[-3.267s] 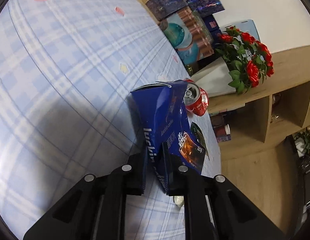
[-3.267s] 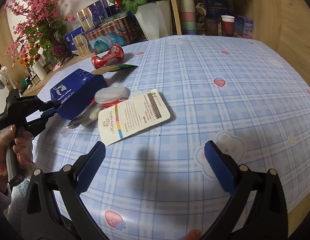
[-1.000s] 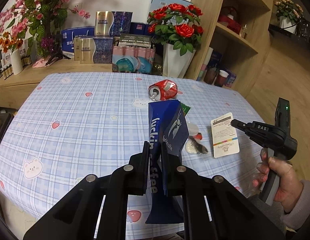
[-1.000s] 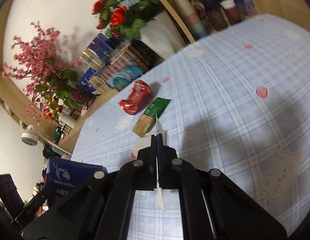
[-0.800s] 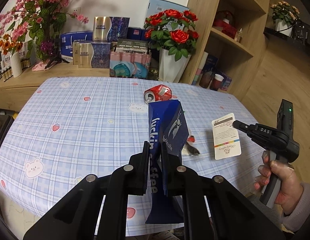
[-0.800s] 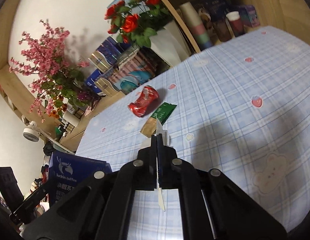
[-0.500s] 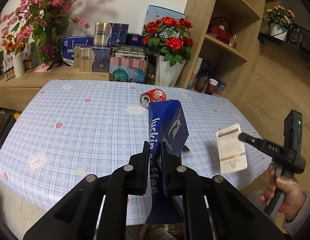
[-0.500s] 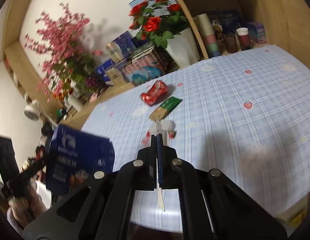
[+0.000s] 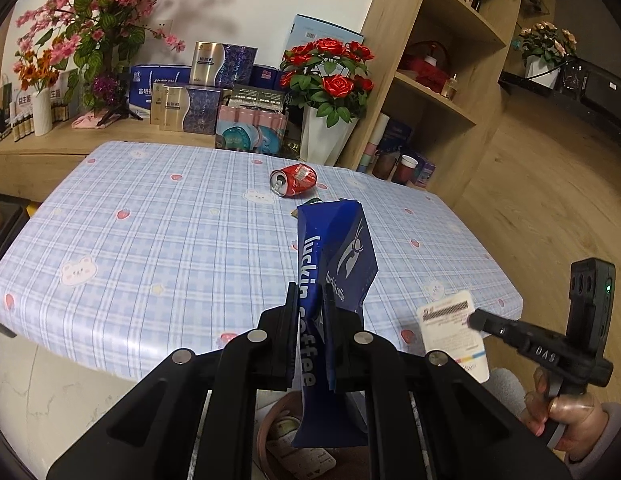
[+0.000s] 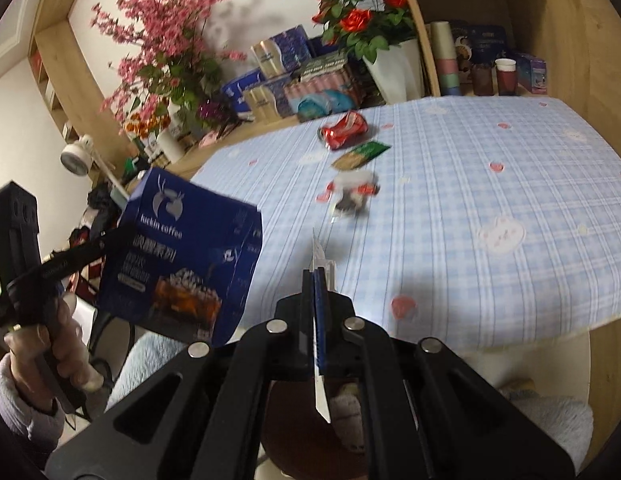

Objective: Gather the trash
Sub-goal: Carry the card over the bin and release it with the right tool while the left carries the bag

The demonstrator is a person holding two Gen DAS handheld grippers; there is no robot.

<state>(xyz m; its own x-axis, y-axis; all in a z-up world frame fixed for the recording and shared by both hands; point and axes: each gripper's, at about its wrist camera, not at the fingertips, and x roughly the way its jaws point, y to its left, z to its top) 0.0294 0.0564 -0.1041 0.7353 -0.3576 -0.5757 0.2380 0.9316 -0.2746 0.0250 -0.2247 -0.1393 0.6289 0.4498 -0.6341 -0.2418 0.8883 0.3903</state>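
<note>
Left claw: your left claw [image 9: 310, 316] is pinched tight on the blue coffee box [image 9: 334, 264], which stands upright between the pads, held off the near edge of the counter [image 9: 150, 240].
Right claw: your right claw [image 10: 319, 292] is pressed together on the white card [image 10: 320, 376], seen edge-on in its own view; the left view shows the card's [image 9: 454, 332] printed face near the counter's right corner.
Hands: your right hand [image 9: 566, 420] wraps that claw's handle at the lower right; your left hand [image 10: 50, 344] grips the other at the lower left.
Below the claws: a round brown bin [image 9: 278, 432] sits low, just under the box, with scraps inside; its exact contents are too blurred to name.
Trash on the counter: a crushed red can [image 9: 294, 180] lies on its side at the far middle; a green and tan sachet [image 10: 360, 155] lies just nearer than the can [image 10: 344, 129]; nearer again, a small heap of wrappers [image 10: 352, 192], blurred.
Far side: a white vase of red roses [image 9: 328, 92] stands beyond the counter's far edge.
</note>
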